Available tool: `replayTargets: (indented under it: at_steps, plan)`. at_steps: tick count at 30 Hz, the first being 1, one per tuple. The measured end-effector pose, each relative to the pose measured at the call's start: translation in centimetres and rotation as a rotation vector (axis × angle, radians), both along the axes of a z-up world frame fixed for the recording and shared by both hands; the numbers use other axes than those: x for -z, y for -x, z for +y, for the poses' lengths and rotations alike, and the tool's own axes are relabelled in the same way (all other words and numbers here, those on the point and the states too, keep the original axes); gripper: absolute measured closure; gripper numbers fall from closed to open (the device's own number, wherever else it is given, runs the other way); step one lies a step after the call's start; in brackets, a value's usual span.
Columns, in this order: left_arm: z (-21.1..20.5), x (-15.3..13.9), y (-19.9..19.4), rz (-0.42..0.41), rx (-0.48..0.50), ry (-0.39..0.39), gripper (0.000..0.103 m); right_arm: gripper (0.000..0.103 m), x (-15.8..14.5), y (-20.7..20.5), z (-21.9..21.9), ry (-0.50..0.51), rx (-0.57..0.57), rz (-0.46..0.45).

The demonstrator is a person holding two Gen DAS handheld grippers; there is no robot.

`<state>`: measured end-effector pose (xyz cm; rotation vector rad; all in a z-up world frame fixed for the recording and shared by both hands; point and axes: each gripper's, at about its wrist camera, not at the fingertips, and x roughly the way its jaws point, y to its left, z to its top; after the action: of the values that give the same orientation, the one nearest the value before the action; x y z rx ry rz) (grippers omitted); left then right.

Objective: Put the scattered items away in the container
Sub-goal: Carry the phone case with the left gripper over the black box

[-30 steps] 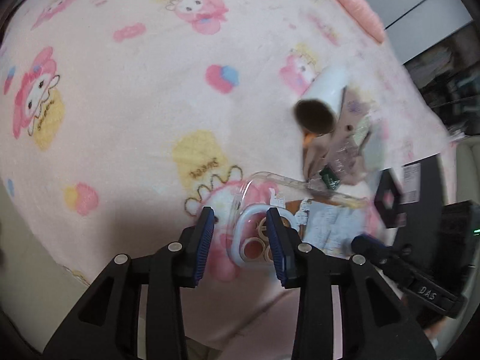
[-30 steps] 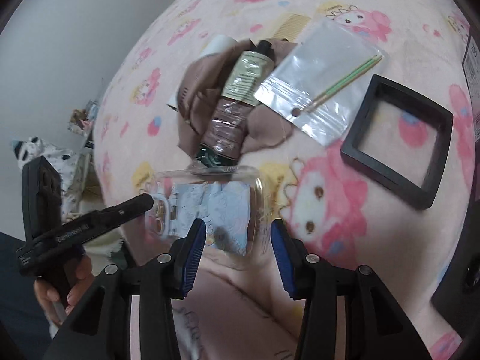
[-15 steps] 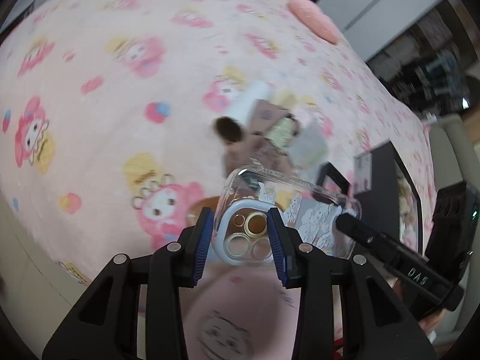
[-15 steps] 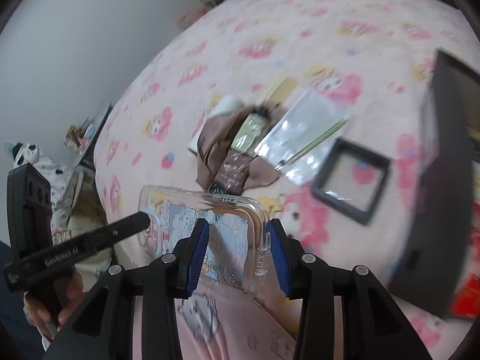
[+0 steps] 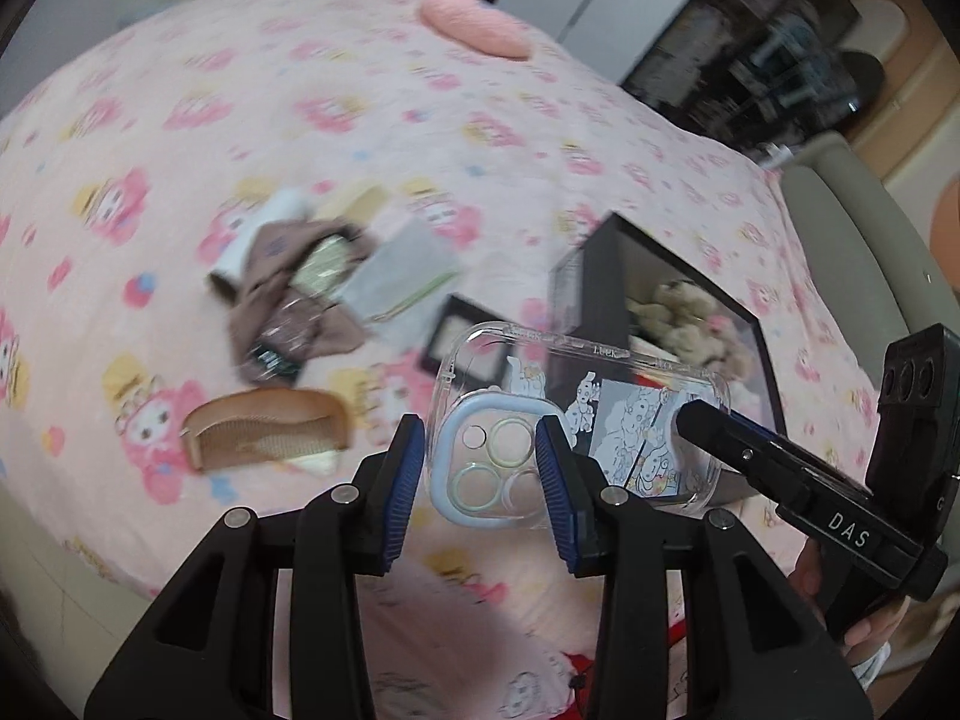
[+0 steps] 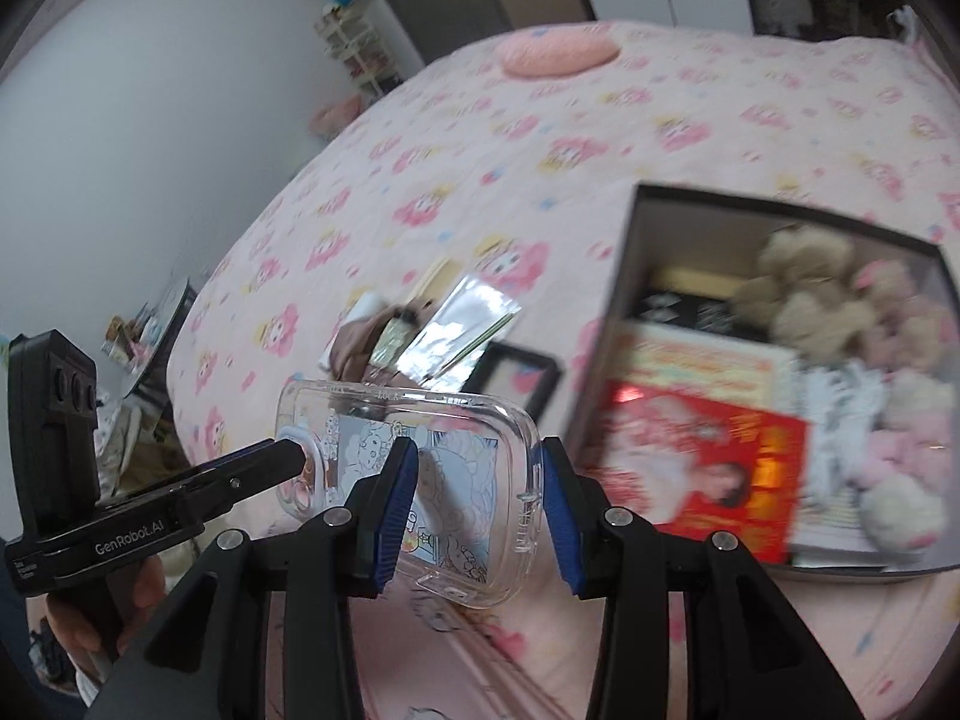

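Note:
A clear phone case (image 5: 576,420) with cartoon stickers is held in the air between both grippers. My left gripper (image 5: 480,471) is shut on its camera end. My right gripper (image 6: 474,483) is shut on its other end (image 6: 456,468). The black container box (image 6: 774,384) sits on the pink bed to the right, holding plush toys and a red booklet; it also shows in the left wrist view (image 5: 606,276). A wooden comb (image 5: 264,435), a brown cloth with a tube (image 5: 288,300), a clear zip bag (image 5: 402,282) and a small black frame (image 5: 462,342) lie on the bed.
The bed has a pink cartoon-print blanket (image 6: 540,138). A pink cushion (image 6: 558,51) lies at the far end. A white wall and small shelves stand to the left in the right wrist view. Dark shelving (image 5: 750,48) stands beyond the bed.
Both grippers have lifted the phone case up off the bed and carried it toward the black box, which has come into fuller view. The comb underneath is now exposed.

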<state>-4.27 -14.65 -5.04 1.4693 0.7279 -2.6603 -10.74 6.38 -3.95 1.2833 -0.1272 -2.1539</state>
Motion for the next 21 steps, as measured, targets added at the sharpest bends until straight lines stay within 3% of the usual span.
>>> replayTargets:
  at_steps: [4,11,21]
  plan:
    - [3.7,-1.2,1.8,0.023,0.067,0.029,0.065,0.065,-0.8,0.5,3.4,-0.011,0.041,0.025]
    - [10.3,-0.8,6.2,0.024,0.191,-0.001,0.065,0.064,-1.7,2.2,10.1,-0.042,0.141,0.058]
    - [13.7,2.5,10.6,-0.055,0.218,0.037,0.065,0.064,3.0,6.4,14.3,0.014,0.166,-0.011]
